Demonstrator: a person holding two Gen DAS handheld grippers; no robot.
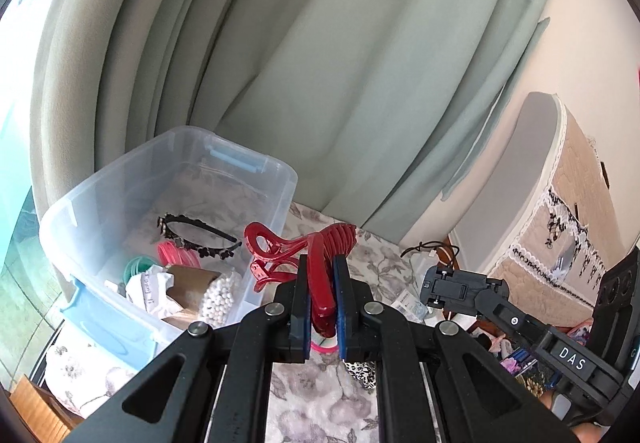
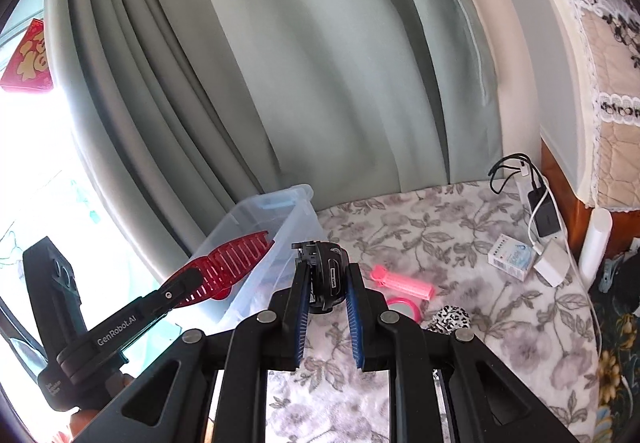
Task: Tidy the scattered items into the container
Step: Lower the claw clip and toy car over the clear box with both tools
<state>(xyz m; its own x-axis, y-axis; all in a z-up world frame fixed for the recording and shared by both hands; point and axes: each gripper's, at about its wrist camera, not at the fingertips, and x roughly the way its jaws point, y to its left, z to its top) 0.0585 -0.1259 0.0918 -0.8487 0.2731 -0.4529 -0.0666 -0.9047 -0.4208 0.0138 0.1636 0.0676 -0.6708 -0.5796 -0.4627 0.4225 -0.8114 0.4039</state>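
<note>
The left tool [image 1: 322,307] clamps the red hair claw [image 1: 316,263] just beside the clear container [image 1: 276,179]. The right tool [image 2: 328,307] grips a black object [image 2: 326,283] above the flowered surface [image 2: 440,243].

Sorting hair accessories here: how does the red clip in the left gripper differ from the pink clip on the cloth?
The red hair clip is large, translucent, toothed and held aloft by the left gripper; the pink clip is smaller, opaque, straight and lies flat on the floral cloth. Both remain outside the clear bin.
</note>
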